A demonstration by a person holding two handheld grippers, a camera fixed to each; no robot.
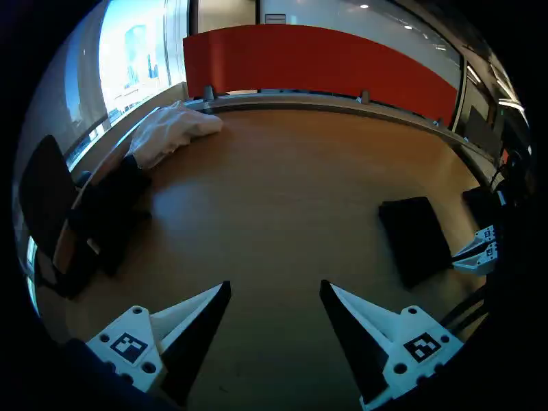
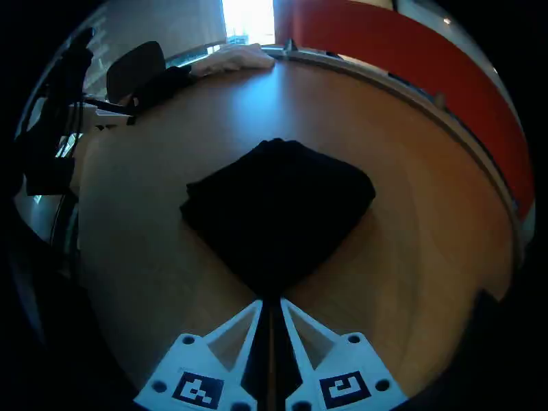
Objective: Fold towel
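Slippage is the risk: the right gripper [image 2: 272, 305] jaws clench only the near corner of the folded black towel [image 2: 277, 205], which lies well short of the bench's [image 2: 425, 205] far edge. Left gripper [image 1: 274, 294] jaws gape, empty.

The table [image 1: 288, 192] has a wood-look top, smooth, with a soft sheen where the window light falls. The towel [image 2: 277, 205], mid-frame in the right gripper view, is black cloth, matt, its weave too dark to tell. At the upper left of the left gripper view lies a white cloth [image 1: 171, 130], soft and crumpled. The red panel [image 1: 315, 61] along the top looks smooth and matt. The left gripper [image 1: 274, 283] and right gripper [image 2: 272, 301] are matt white plastic with black inner faces
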